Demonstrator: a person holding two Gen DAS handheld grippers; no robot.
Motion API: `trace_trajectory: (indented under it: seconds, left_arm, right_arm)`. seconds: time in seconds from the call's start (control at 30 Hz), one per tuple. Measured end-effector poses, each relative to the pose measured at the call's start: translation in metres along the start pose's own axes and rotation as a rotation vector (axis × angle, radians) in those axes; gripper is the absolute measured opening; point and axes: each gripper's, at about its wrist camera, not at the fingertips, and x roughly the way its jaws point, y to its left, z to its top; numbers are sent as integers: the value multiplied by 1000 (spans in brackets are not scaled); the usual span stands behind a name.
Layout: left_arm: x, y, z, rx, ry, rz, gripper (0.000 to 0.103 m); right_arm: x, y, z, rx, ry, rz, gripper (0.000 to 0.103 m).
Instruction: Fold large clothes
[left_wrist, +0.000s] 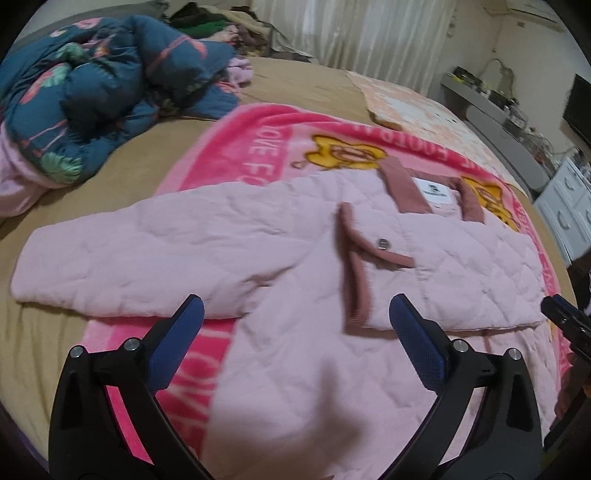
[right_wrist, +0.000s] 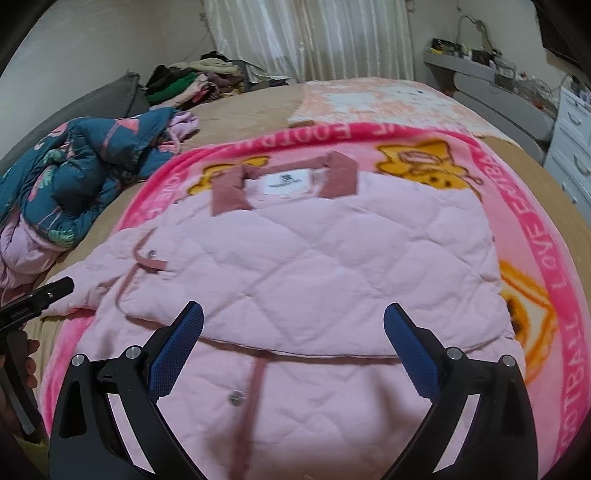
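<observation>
Fingers of left gripper (left_wrist: 297, 314) spread wide and empty, right gripper (right_wrist: 293, 321) likewise released, pink quilted jacket (right_wrist: 295, 266) lying partly folded beyond both fingertips, on pink cartoon blanket (right_wrist: 524, 236).

Pale-pink quilted jacket (right_wrist: 295, 258) — dusty-rose trim

Domestic bedroom.
Bed (right_wrist: 236, 110) with pink blanket (right_wrist: 546, 236), curtains (right_wrist: 310, 37), white drawer unit (right_wrist: 572, 140), clothes heap (right_wrist: 192, 83).

Soft, even indoor light; fisheye bending and dark vignetted corners; motion blur smears the jacket (left_wrist: 295, 236); shadows faint.
</observation>
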Motion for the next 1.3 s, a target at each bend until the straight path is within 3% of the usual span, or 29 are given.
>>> trace_trajectory:
  seconds: [0.17,0.53,0.9,1.03,1.3]
  left_arm:
    - [-10,31,-4,-43,-37,78,94]
    - [-21,105,-7,-182,-60,127,94]
    - [-14,159,-12,-292,-50,180,94]
    - [-6,181,-14,-321,-38,243,94]
    - [16,225,-22,-430,7,257,94]
  right_arm:
    - [-3,31,6,-46,-20,15,98]
    - [8,103,15,-140,-18,70,98]
    - [23,172,16,-239,3,132,98]
    - [32,199,14,-280,14,156,98]
    - [52,242,5,-329,41,197,98]
